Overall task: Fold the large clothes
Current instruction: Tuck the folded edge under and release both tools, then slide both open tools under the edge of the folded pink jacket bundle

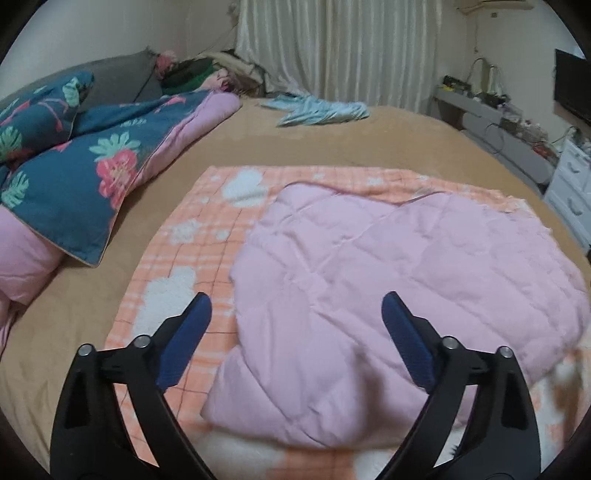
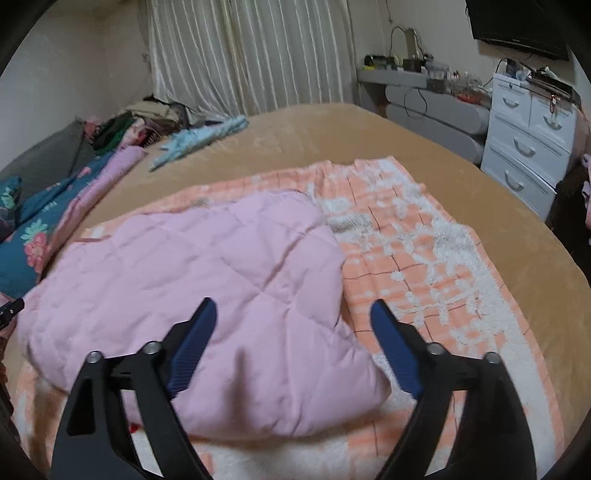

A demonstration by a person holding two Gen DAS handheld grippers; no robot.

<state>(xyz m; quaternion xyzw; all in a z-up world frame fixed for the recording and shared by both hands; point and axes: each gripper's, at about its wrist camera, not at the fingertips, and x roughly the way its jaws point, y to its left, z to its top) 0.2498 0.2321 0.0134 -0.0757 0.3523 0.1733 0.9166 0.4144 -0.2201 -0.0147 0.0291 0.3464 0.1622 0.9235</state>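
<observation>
Both your grippers hang above the bed, jaws spread wide and holding nothing: your left gripper (image 1: 297, 304) sits over the near left part of the pink quilted piece (image 1: 388, 288), your right gripper (image 2: 293, 312) over its near right edge. That pink piece lies crumpled in the middle of the orange checked blanket (image 1: 192, 236), which is spread flat beneath it and shows on the left, the far side and the right. Off to your left, the floral duvet (image 1: 77, 170) is bunched up along the side of the bed, just beside the blanket's left edge but not on it. Further back, a light blue striped cloth (image 1: 321, 109) lies loose near the far edge, well apart from your work. Behind it there is a heap of clothes (image 2: 147, 120) in the corner. The tan bedspread (image 1: 332, 140) covers the whole surface. Pale curtains (image 1: 351, 44) hang along the far wall, a grey shelf (image 2: 432, 103) crowded with small things runs to the right, a white chest of drawers (image 2: 524, 136) stands next to it, and a dark screen (image 2: 517, 22) is mounted above.
</observation>
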